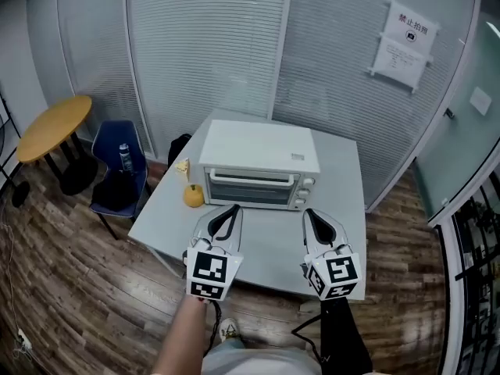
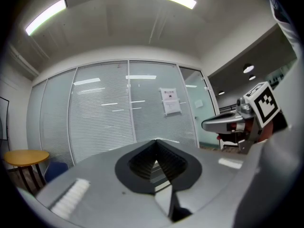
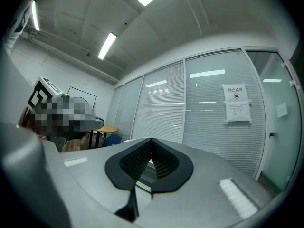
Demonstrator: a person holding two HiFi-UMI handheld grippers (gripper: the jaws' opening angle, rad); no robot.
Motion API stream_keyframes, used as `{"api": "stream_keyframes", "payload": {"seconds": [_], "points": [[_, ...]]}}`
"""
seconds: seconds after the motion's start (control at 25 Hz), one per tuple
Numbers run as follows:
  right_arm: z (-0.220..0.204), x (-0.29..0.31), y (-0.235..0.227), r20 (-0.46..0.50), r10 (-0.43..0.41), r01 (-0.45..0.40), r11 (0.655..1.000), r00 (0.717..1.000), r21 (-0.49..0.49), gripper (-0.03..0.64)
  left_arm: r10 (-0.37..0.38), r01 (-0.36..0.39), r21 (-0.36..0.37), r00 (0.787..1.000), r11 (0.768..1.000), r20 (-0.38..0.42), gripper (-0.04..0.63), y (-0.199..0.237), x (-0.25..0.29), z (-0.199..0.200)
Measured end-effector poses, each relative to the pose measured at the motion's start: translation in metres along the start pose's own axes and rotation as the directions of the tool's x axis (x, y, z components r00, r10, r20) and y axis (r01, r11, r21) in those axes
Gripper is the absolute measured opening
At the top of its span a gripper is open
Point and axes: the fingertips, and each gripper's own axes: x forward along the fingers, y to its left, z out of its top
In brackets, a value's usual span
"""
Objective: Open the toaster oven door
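The white toaster oven [image 1: 258, 166] stands at the back of a grey table [image 1: 269, 248], its glass door [image 1: 248, 189] closed under a horizontal handle [image 1: 250, 178]. My left gripper [image 1: 233, 208] hovers over the table just in front of the door's left half, its tips together and nothing held. My right gripper [image 1: 308, 211] hangs in front of the knob panel [image 1: 306, 194], also shut and empty. In the left gripper view the black pads [image 2: 142, 163] meet at the tip of the left gripper [image 2: 155, 141]. The right gripper [image 3: 151, 140] shows the same in its own view.
A yellow fruit [image 1: 193, 196] sits left of the oven, a small yellow item [image 1: 183, 166] behind it. A blue chair [image 1: 117, 174] with a bottle [image 1: 125, 157] and a round yellow table [image 1: 55, 127] stand at left. Glass partition walls [image 1: 234, 45] rise behind the table.
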Motion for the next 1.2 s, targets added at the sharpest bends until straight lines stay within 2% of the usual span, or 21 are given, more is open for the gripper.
{"api": "stream_keyframes", "payload": {"seconds": [0.24,0.48,0.76,1.0,1.2], "points": [[-0.014,0.045,0.001,-0.028,-0.040,0.041,0.999,0.999,0.003,0.005,-0.003,0.001,-0.050,0.999,0.999,-0.049,0.055,0.045,0.041,-0.027],[-0.036,0.073,-0.002,-0.081,-0.043,0.044,0.999,0.996,0.011,0.005,-0.040,0.032,-0.084,0.995,0.996,-0.091,0.055,0.059,0.071,-0.052],[-0.059,0.106,-0.018,-0.147,-0.020,0.017,1.000,0.989,-0.019,0.005,-0.030,0.024,-0.043,0.992,0.999,-0.126,0.055,0.060,0.110,-0.073],[-0.091,0.145,-0.035,-0.210,0.030,-0.035,0.999,0.977,-0.020,0.005,-0.022,0.009,-0.058,0.975,0.998,-0.220,0.055,0.064,0.147,-0.107],[-0.122,0.170,-0.043,-0.291,0.066,-0.077,0.997,0.954,-0.026,0.005,-0.025,0.001,-0.079,0.951,0.997,-0.308,0.055,0.063,0.169,-0.139]]}}
